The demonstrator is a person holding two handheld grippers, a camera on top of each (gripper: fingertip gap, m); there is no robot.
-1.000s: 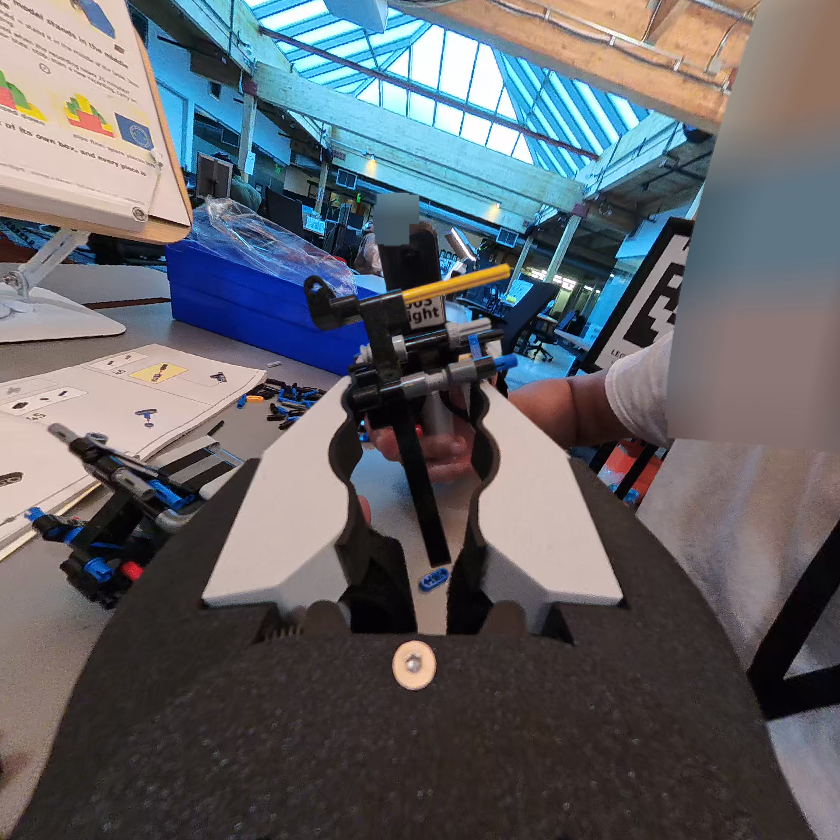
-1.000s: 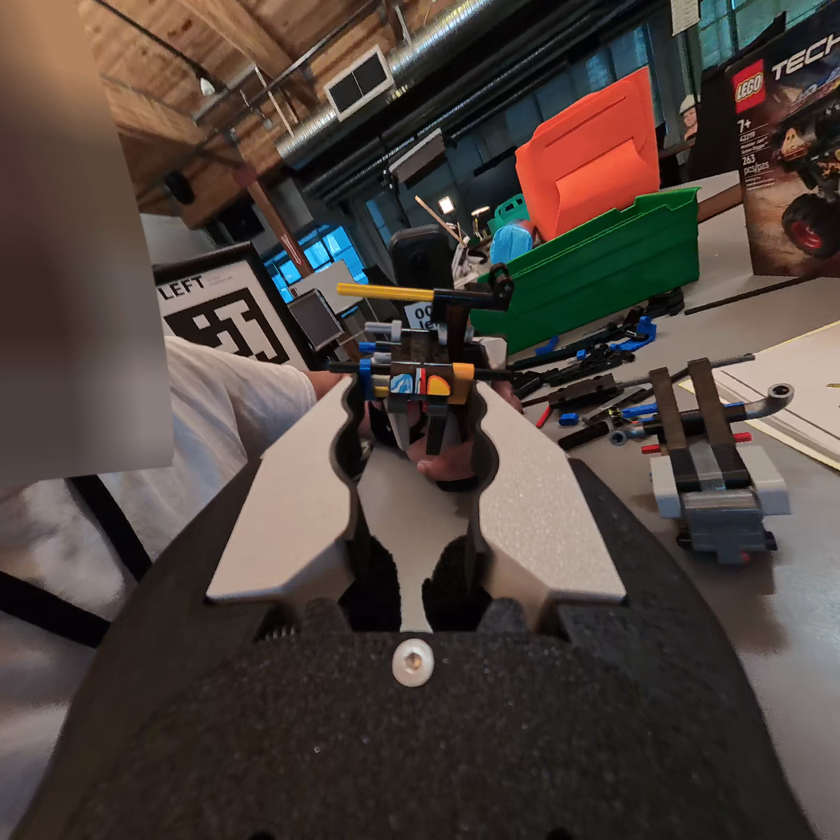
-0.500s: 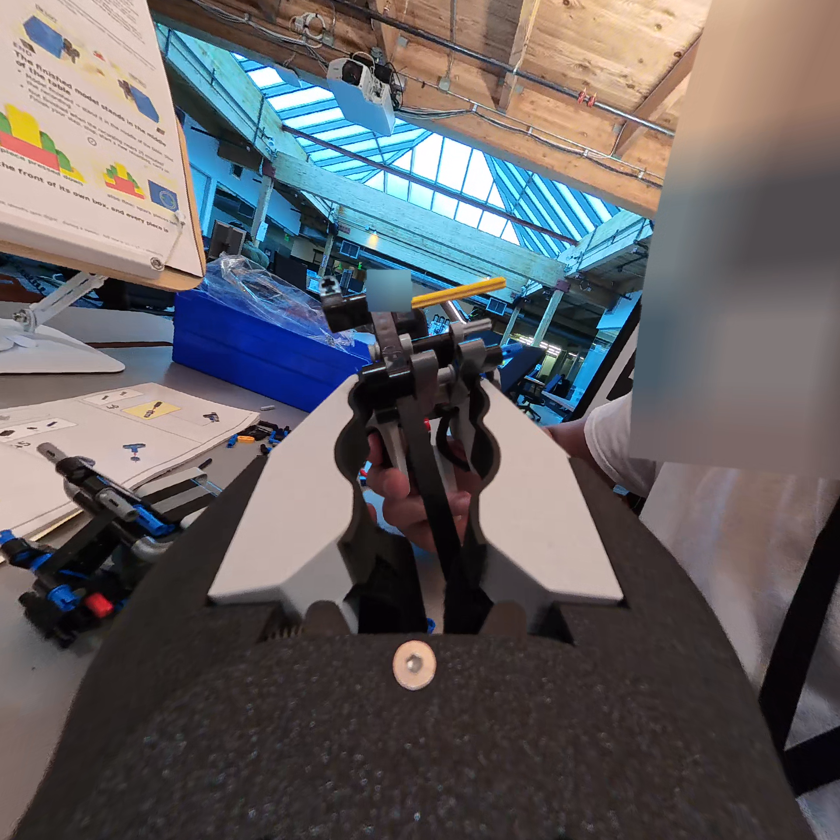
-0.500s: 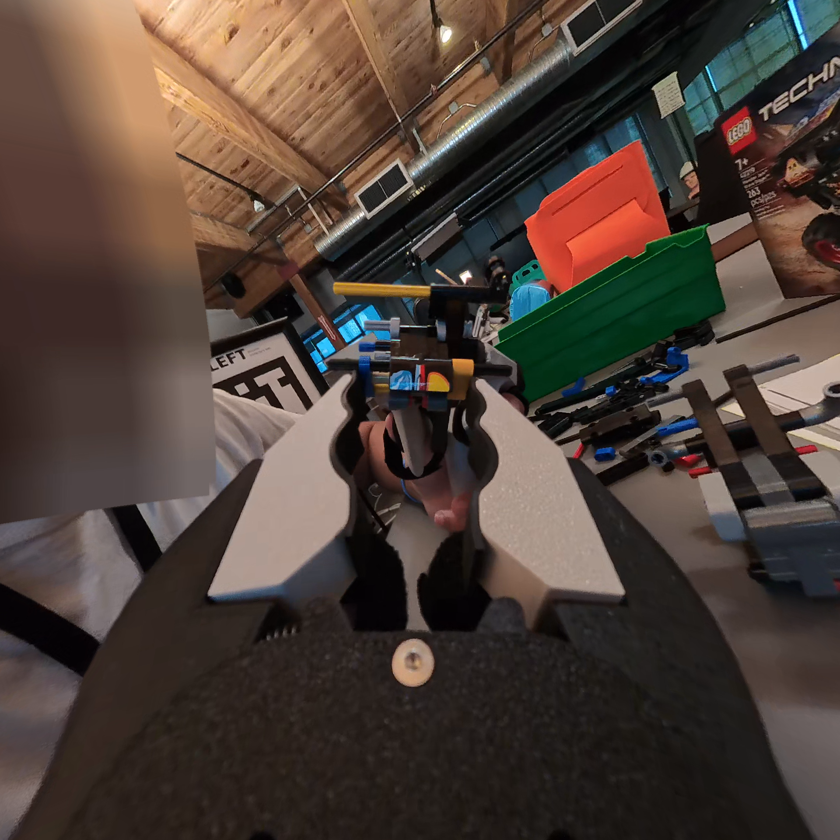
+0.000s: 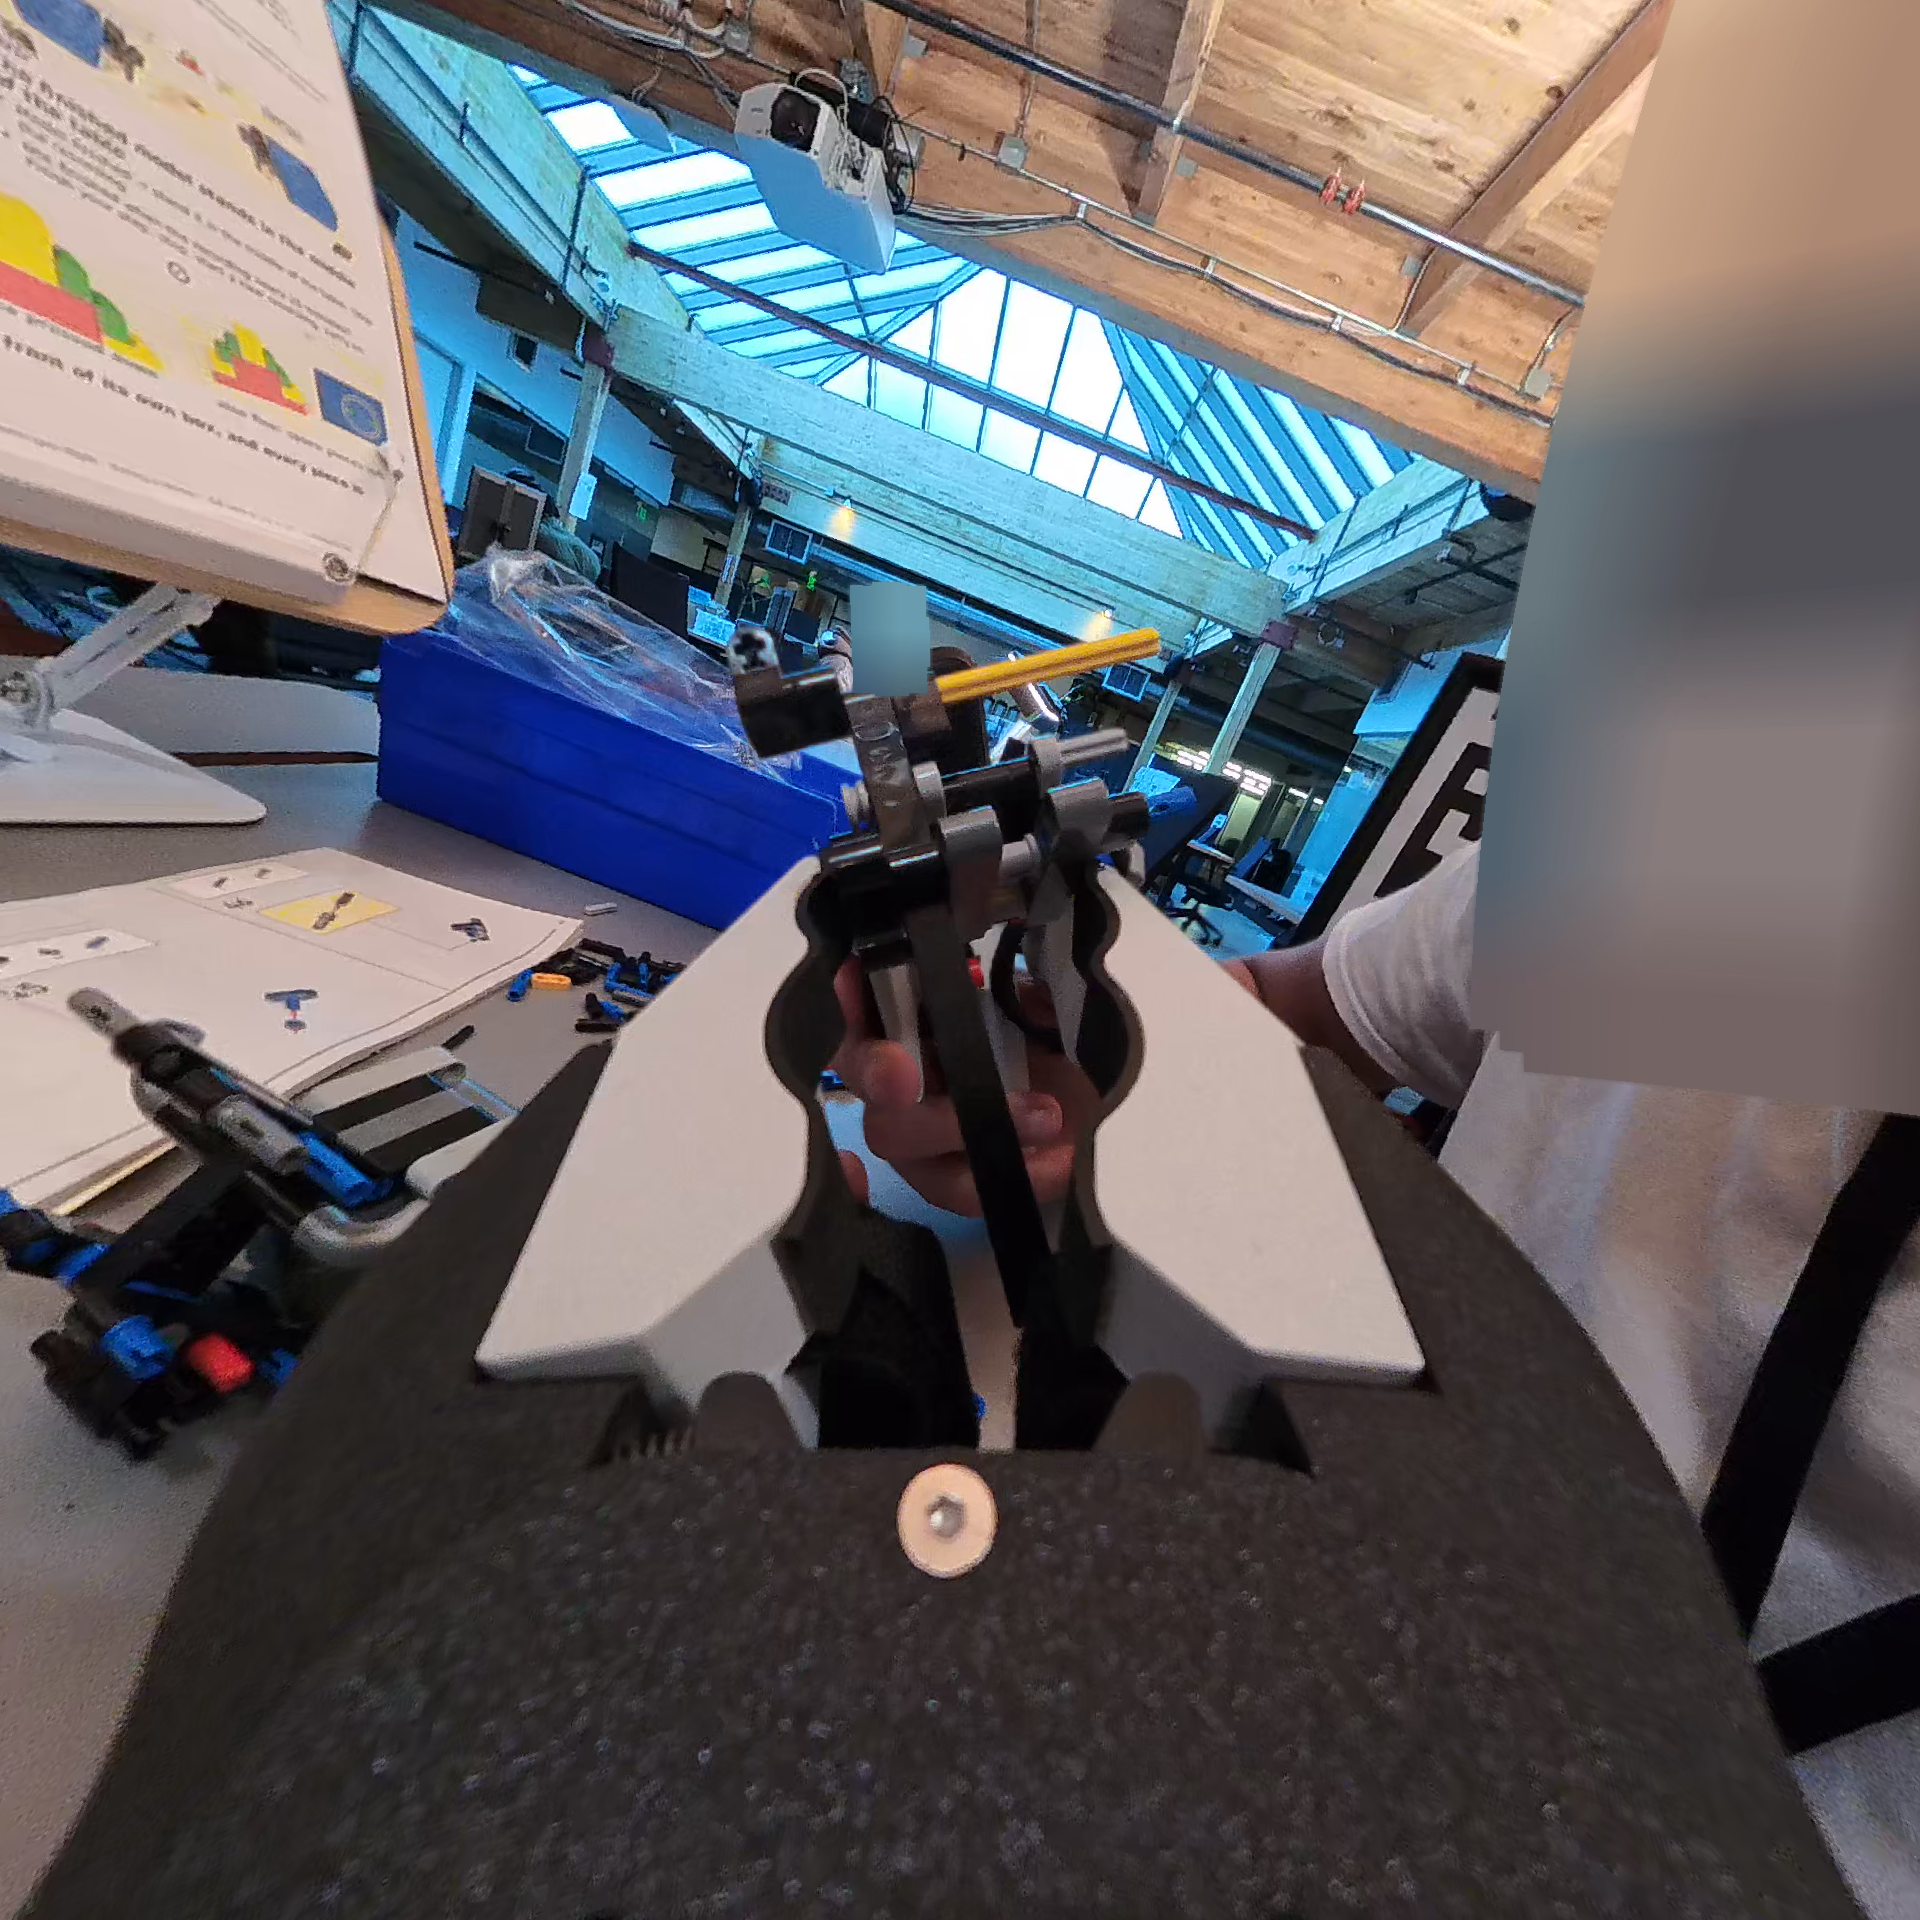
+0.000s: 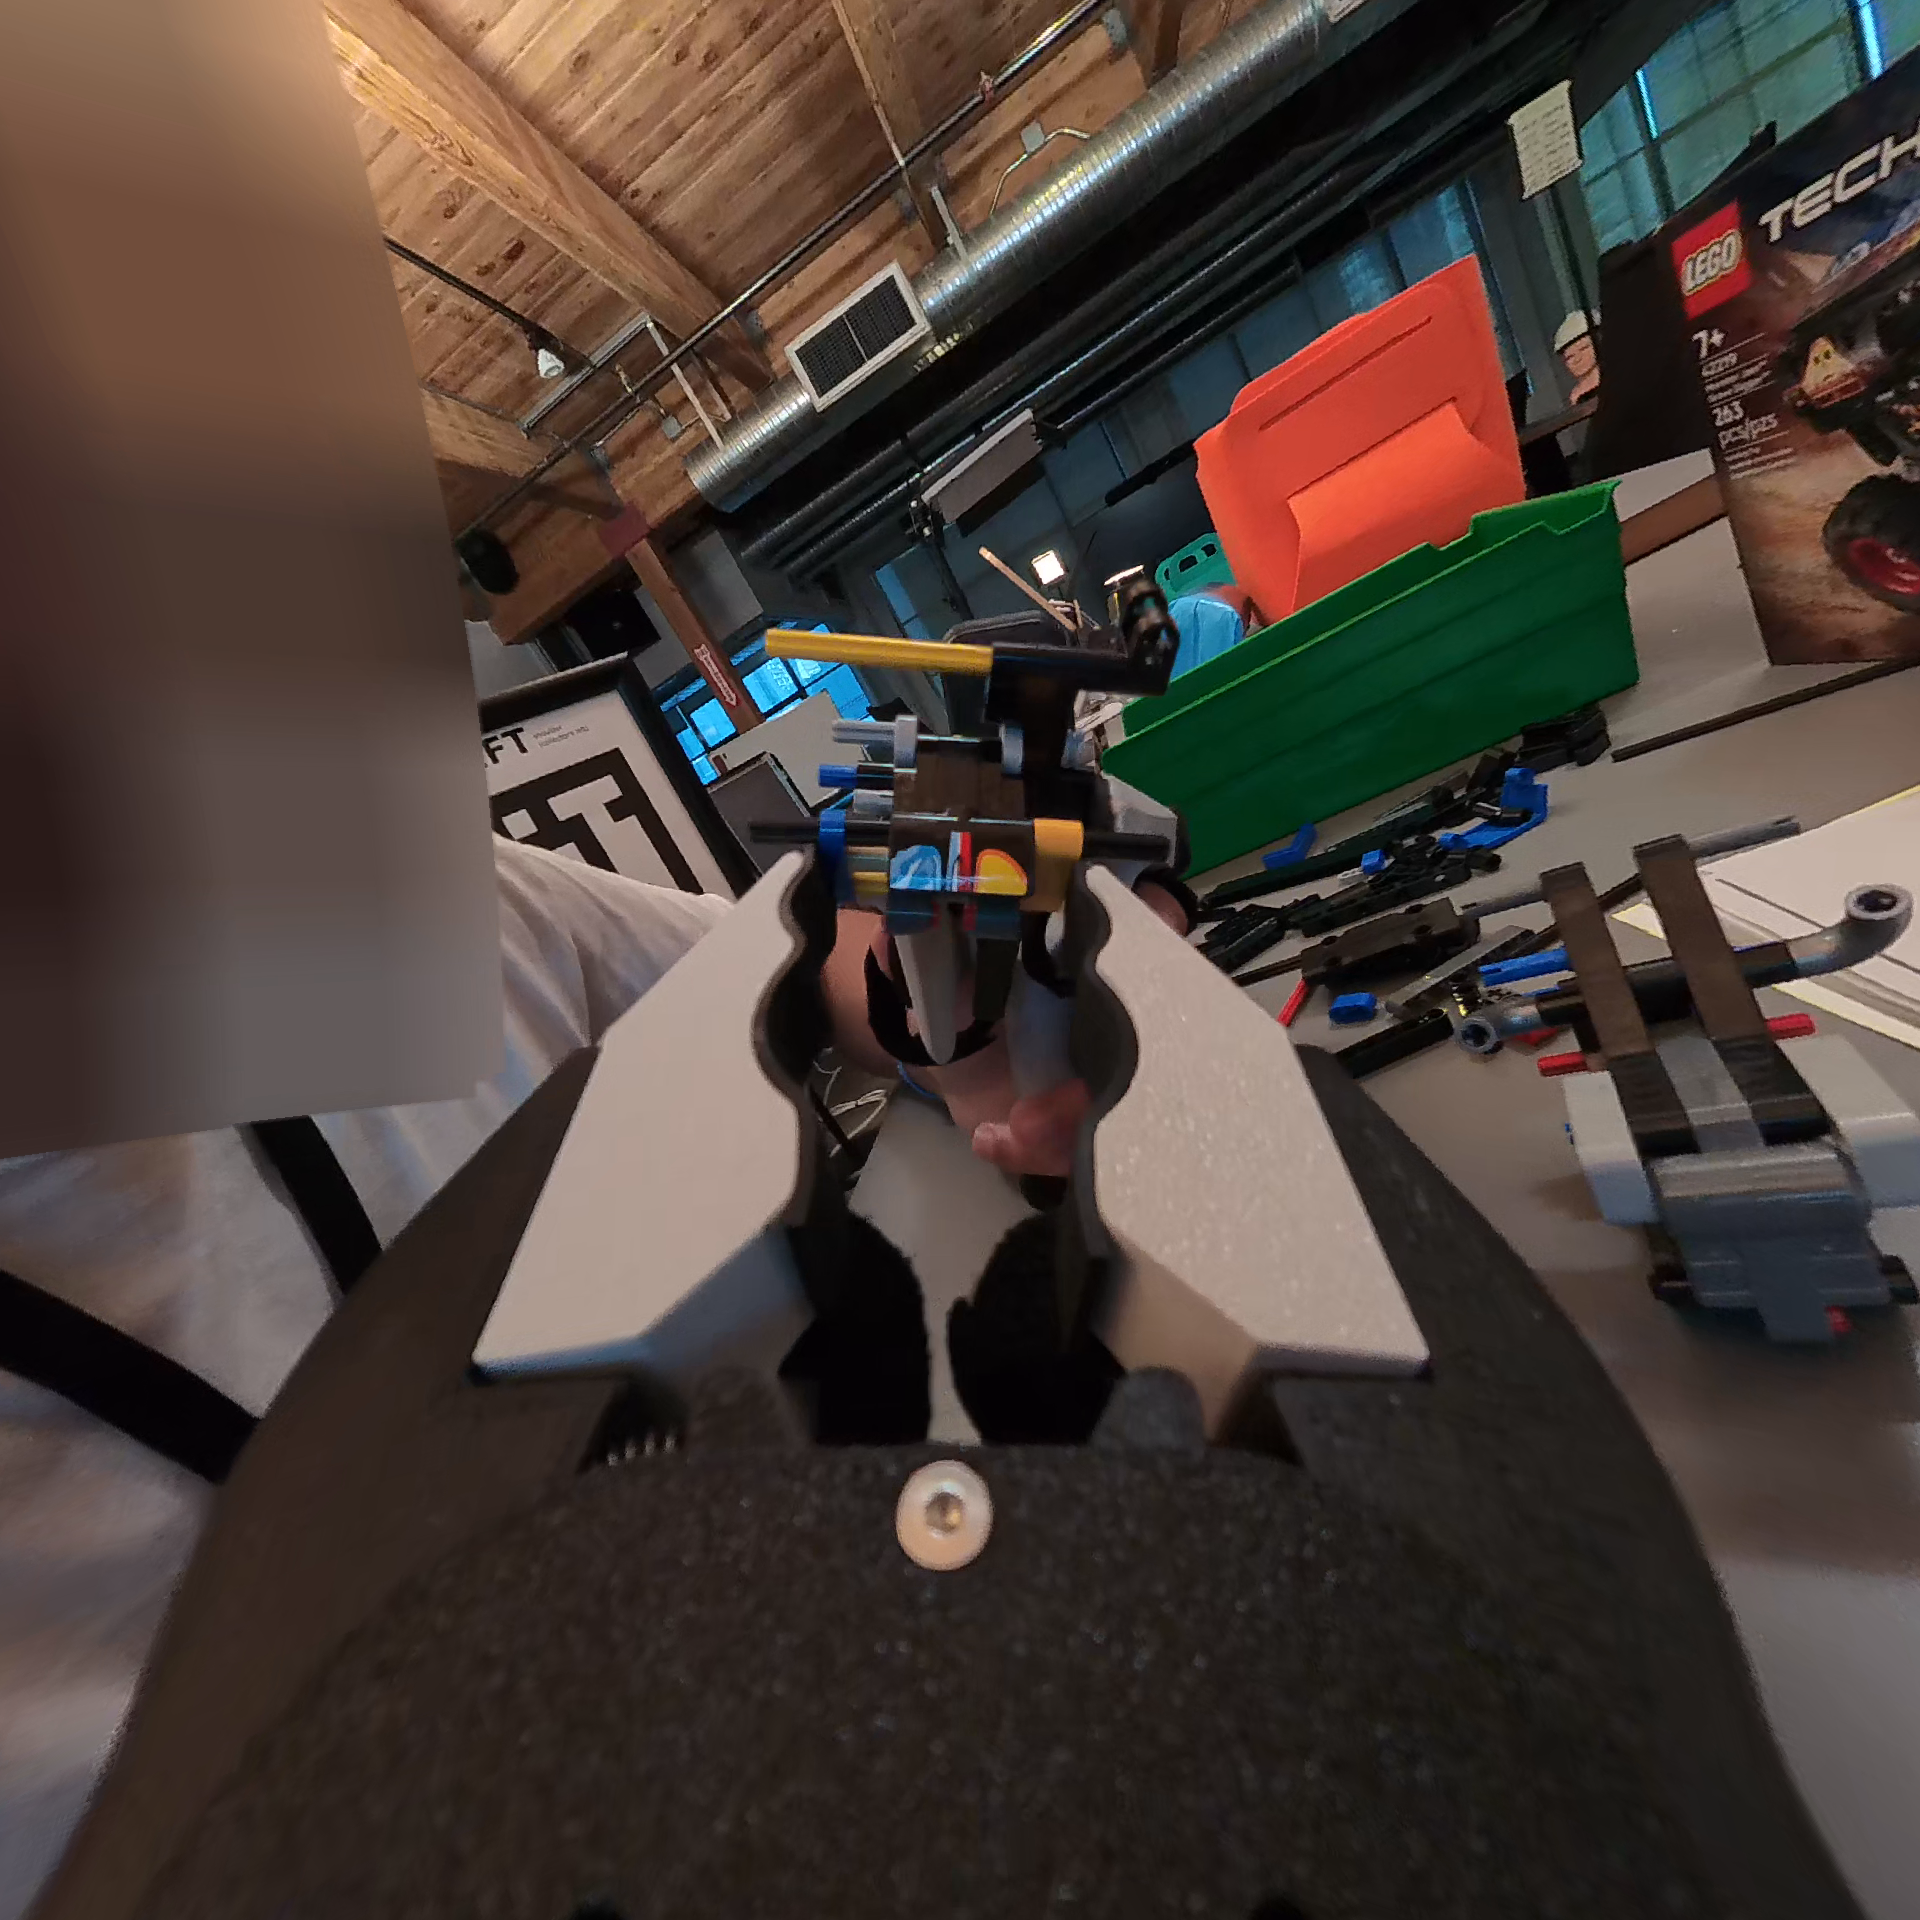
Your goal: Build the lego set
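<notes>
The small lego assembly (image 5: 966, 831) was held in the air well above the grey table (image 5: 520, 831), pinched from opposite sides by both tools, its yellow axle (image 5: 1044, 665) lying crosswise on top and its black beam (image 5: 987, 1143) trailing back toward the left gripper (image 5: 961, 894). That gripper was clamped on the assembly's grey-and-black end, and the right gripper (image 6: 940, 894) was clamped on the stickered end facing it. Judging by that, neither was nearer; both tilted upward, nose to nose.
</notes>
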